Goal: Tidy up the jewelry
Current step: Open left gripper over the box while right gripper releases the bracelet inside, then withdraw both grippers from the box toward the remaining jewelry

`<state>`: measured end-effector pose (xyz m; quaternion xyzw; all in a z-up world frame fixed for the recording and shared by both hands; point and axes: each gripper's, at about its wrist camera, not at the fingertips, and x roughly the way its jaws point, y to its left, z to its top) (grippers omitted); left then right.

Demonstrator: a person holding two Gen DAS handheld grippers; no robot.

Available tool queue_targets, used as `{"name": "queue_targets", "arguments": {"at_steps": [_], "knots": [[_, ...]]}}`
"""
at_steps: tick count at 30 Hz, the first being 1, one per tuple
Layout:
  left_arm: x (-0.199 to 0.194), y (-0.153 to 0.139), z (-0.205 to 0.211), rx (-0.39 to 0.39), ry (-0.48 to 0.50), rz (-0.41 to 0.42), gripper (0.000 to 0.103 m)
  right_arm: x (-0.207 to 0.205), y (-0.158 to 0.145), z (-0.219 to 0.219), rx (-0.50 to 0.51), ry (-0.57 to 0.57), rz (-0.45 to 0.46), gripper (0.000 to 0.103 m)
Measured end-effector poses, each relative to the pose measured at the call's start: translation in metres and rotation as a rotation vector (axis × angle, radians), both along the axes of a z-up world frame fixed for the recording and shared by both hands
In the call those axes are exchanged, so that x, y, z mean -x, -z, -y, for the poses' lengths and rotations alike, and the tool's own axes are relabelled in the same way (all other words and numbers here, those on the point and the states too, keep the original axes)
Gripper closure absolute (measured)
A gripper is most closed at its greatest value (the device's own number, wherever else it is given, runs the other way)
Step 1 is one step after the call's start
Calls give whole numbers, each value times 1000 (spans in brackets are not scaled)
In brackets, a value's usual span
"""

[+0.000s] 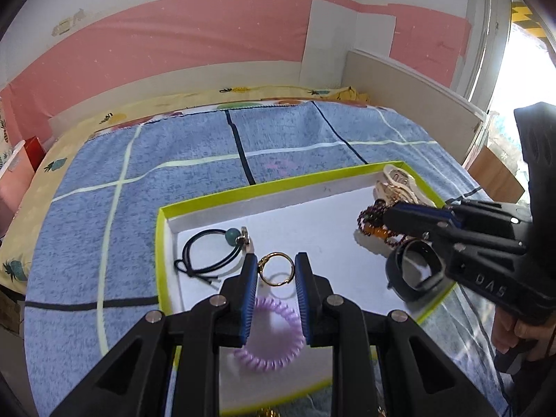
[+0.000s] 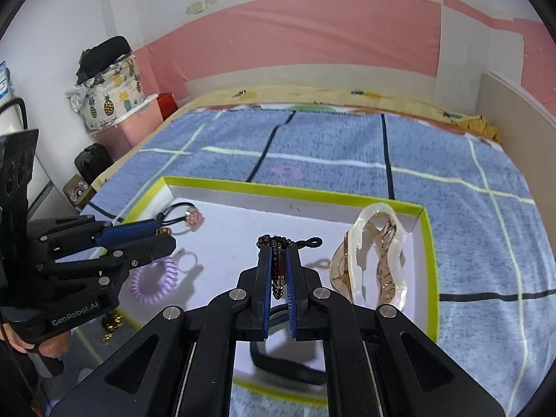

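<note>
The black left gripper with blue-padded jaws (image 1: 276, 271) is held low and level, its jaws closed part-way onto a gold ring pinched between the pads. The matching black right gripper (image 2: 279, 260) is angled downward, its jaws drawn nearly together around a dark beaded strand. Each handle is gripped by a bare hand (image 1: 514, 333).

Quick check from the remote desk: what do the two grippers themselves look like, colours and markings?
Both are matte black plastic with silver pivot screws and blue ribbed pads inside each finger. The left gripper carries white "GenRobot.AI" lettering on its side, seen from the right wrist. The right gripper shows raised "DAS" lettering, seen from the left wrist. No cables visible.
</note>
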<state>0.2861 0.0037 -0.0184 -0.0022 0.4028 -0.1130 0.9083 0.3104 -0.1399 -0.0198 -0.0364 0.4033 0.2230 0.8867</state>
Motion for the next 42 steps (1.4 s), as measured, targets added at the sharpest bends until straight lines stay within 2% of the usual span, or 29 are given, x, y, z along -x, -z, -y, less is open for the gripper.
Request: {"name": "queue_targets", "arguments": {"at_steps": [12, 19, 25, 32, 42], "knots": [[-21, 21, 8, -40, 8, -75, 80, -11, 10, -1, 8, 2, -45, 95], [-21, 22, 9, -59, 10, -64, 80, -11, 11, 1, -2, 0, -54, 79], [-14, 17, 7, -37, 10, -56, 75, 3, -3, 2, -20, -10, -24, 78], [14, -4, -1, -9, -9, -11, 74, 38, -27, 12, -55, -10, 20, 78], [100, -31, -15, 35, -50, 59, 74, 129, -46, 37, -76, 6, 71, 78]]}}
